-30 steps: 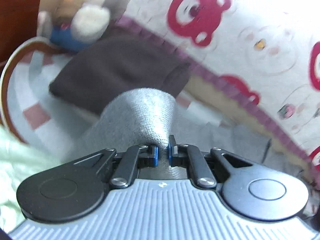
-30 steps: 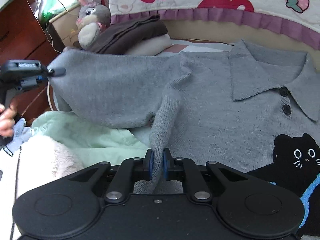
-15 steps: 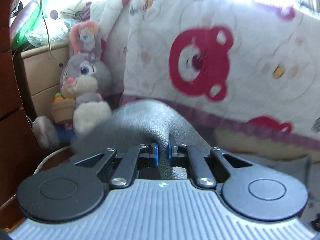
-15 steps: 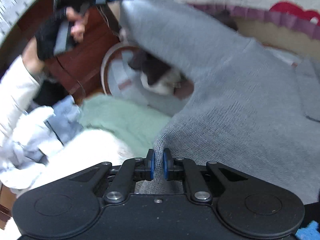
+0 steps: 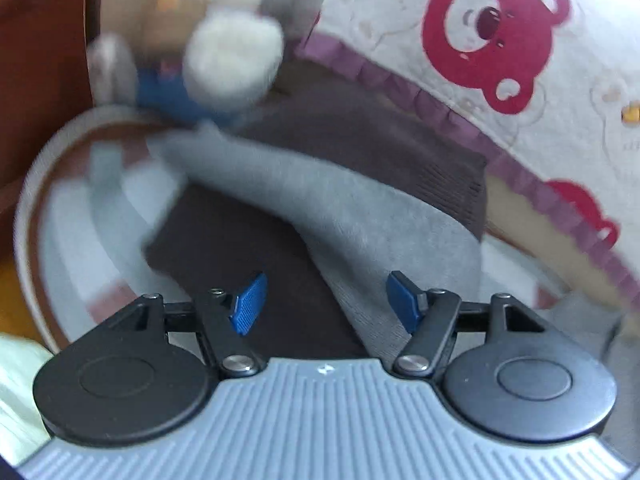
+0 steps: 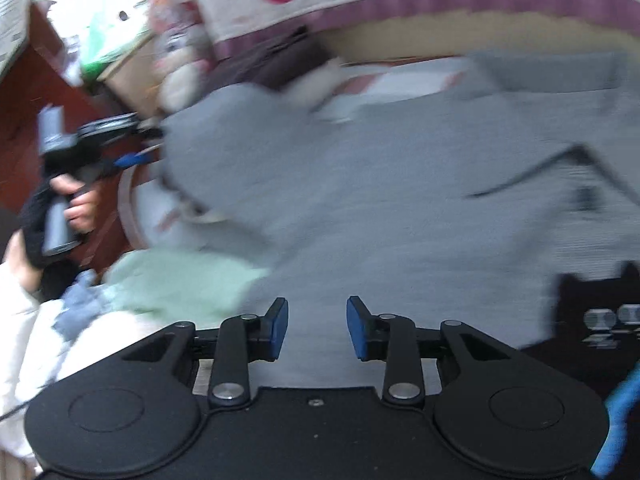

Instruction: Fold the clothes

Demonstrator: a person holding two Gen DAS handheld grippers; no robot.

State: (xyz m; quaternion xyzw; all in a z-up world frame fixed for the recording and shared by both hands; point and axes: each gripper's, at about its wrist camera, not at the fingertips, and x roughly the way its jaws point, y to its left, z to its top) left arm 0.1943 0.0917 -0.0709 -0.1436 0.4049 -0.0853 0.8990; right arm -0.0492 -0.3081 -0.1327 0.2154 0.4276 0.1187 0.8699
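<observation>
We take the grey sweater (image 6: 400, 184) as our landmark: it lies spread flat across the bed, its black cat print (image 6: 600, 312) at its right edge in the right wrist view, much of it motion-blurred. Our right gripper (image 6: 317, 328) hangs just above its near hem, blue pads spread wide with nothing between them. Our left gripper (image 5: 325, 300) is also spread wide and empty; one grey sleeve (image 5: 320, 208) runs diagonally beyond its fingers, draped over a folded dark brown garment (image 5: 360, 140). Beyond the sweater's left shoulder sits a plush rabbit (image 5: 228, 44), blurred, and behind it all hangs a quilt (image 5: 520, 80) with red bear prints and a purple ruffle. Left of the sweater's hem we note a pale green cloth (image 6: 180, 284). Farther left, a gloved hand (image 6: 52, 208) grips the left tool's handle.
</observation>
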